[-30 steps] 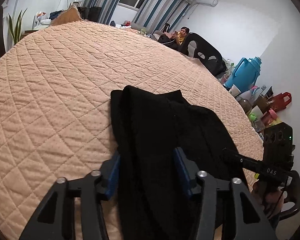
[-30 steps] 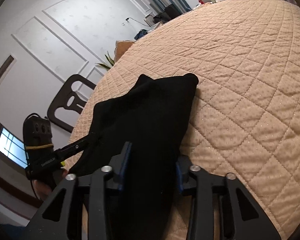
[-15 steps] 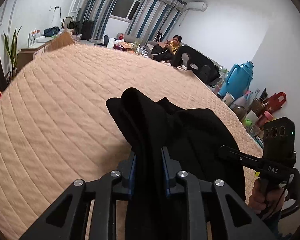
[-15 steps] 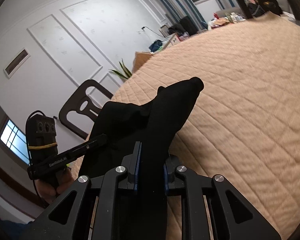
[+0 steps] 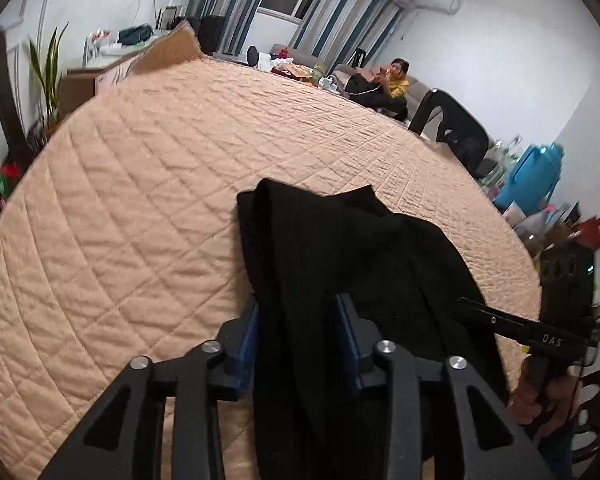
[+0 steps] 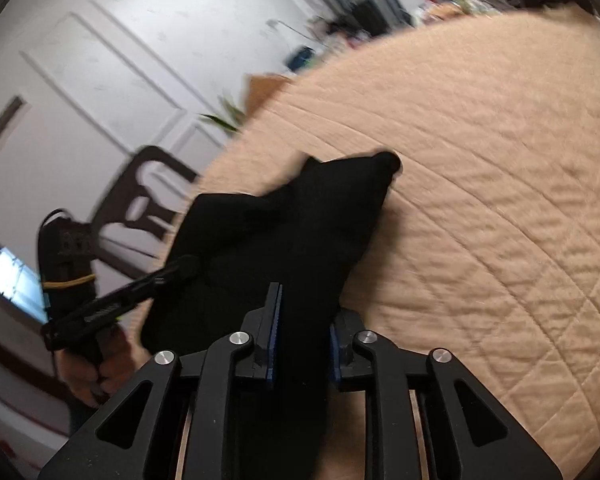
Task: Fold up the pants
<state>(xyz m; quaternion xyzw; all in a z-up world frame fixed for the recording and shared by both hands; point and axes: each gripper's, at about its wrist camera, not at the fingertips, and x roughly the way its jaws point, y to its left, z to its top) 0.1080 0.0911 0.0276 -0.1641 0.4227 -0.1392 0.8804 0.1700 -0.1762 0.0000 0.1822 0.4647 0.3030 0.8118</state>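
Black pants between both opening claws

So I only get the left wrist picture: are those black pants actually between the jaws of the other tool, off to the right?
Observer: Yes. The right wrist view shows the black pants running between the blue pads of the right gripper, whose jaws are opening.
Operator: What's off to that side of the room?
Observer: A white panelled wall, with a dark chair in front of it.
Operator: Anything on my own tool I can't see?
Observer: A yellow band wraps the body of the left gripper. Its jaws are opening too.
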